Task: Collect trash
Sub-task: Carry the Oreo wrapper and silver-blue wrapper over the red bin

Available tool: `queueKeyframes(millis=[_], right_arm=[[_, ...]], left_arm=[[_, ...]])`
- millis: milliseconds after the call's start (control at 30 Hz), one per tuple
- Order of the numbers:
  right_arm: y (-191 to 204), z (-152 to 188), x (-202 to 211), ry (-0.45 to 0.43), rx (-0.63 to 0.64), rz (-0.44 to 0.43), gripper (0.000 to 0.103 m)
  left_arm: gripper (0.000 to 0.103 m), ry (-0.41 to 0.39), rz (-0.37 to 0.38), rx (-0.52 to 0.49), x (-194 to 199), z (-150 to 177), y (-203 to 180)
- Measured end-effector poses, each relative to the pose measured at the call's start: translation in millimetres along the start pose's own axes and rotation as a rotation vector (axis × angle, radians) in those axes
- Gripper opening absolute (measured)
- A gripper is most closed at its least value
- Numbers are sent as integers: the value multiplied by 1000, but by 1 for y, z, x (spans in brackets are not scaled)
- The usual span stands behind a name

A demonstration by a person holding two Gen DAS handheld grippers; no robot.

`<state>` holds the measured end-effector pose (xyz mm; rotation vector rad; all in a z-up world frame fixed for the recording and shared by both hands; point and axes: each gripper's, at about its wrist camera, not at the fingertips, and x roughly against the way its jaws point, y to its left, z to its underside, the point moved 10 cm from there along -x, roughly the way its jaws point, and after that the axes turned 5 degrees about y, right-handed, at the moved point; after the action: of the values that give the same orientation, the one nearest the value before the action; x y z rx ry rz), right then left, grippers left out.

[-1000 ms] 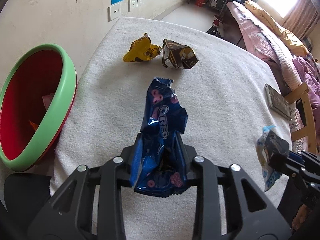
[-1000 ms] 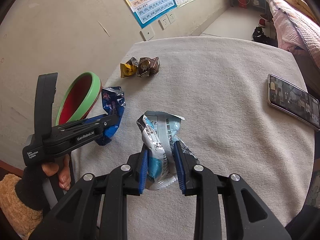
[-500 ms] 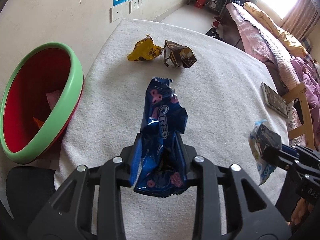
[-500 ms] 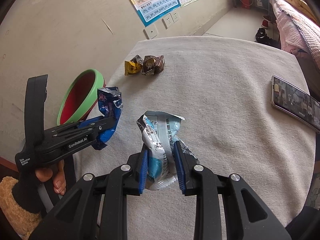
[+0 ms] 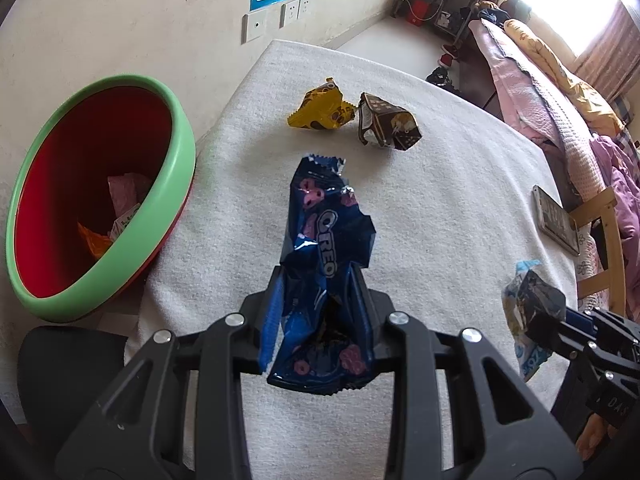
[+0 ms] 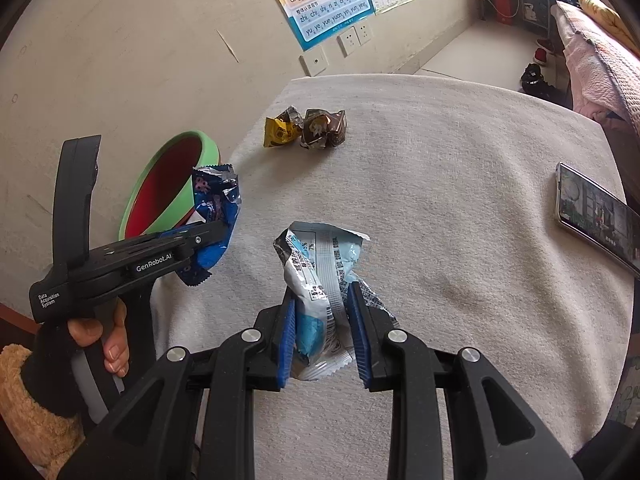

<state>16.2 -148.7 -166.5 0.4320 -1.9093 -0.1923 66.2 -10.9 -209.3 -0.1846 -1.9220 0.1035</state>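
Clearly the left hand-held gripper (image 5: 320,316), clamped on the blue Oreo wrapper (image 5: 326,248), is the nearer one to the red-and-green bin (image 5: 100,196) off its left; the right hand-held gripper (image 6: 322,320) pinches a pale blue-grey wrapper (image 6: 316,268) further right over the counter (image 6: 460,208)

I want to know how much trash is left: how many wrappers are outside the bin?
4: Oreo wrapper in left gripper, pale blue wrapper in right gripper, yellow wrapper and brown wrapper on the table.
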Motion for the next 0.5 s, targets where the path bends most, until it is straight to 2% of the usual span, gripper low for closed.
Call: queueKeyframes(millis=[500], right_arm=[[25, -1, -8, 23, 62, -13, 26]], left_arm=[[31, -10, 8, 28, 5, -3, 9]])
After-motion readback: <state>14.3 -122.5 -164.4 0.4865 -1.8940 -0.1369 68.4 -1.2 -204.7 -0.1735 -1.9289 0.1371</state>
